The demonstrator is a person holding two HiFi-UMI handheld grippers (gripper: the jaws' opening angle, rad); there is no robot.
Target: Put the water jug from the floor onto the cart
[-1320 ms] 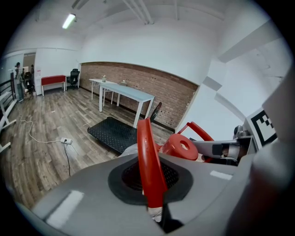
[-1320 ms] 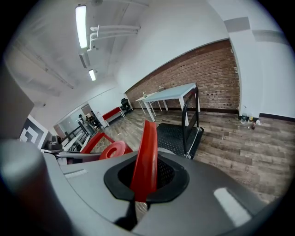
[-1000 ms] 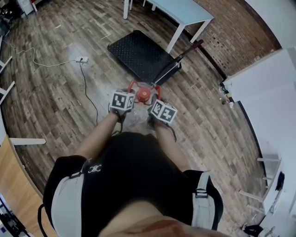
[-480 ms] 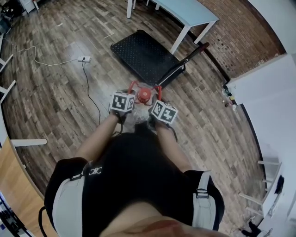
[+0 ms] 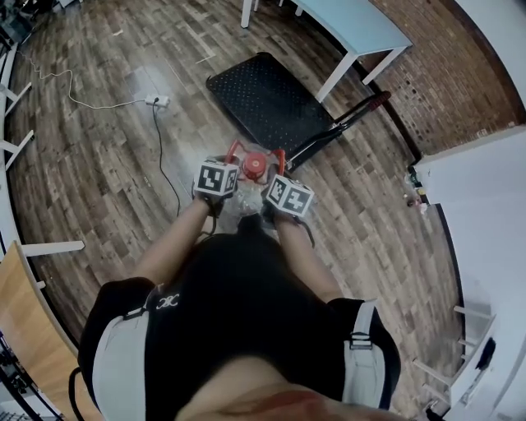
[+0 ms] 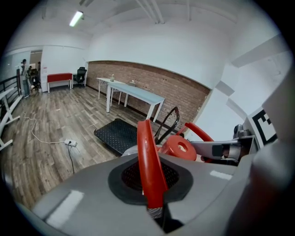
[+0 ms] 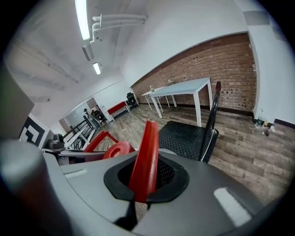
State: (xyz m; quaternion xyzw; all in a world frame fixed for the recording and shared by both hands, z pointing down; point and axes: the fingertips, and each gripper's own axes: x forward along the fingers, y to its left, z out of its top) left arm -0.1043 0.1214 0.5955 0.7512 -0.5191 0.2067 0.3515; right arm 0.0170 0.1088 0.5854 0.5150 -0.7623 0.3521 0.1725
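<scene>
The water jug point(image 5: 246, 193) hangs above the wooden floor in front of me, its red cap point(image 5: 254, 166) between two red handles. My left gripper point(image 5: 220, 174) is shut on the left red handle point(image 6: 148, 166), which runs up through its jaws. On the other side, my right gripper point(image 5: 283, 191) is shut on the right red handle point(image 7: 145, 161). The black platform cart point(image 5: 267, 99) lies on the floor just beyond the jug, its push handle point(image 5: 345, 123) leaning low to the right. The cart point(image 6: 119, 134) also shows past the left jaws, and the cart point(image 7: 184, 136) past the right ones.
A power strip point(image 5: 156, 101) with a white cord lies on the floor left of the cart, and a dark cable runs toward me. A light table point(image 5: 353, 25) stands behind the cart by the brick wall point(image 5: 444, 74). A wooden panel point(image 5: 25, 329) is at lower left.
Both grippers have carried the jug forward, toward the cart. The cart's near edge now lies closer to the jug's cap. The grips have not changed.
</scene>
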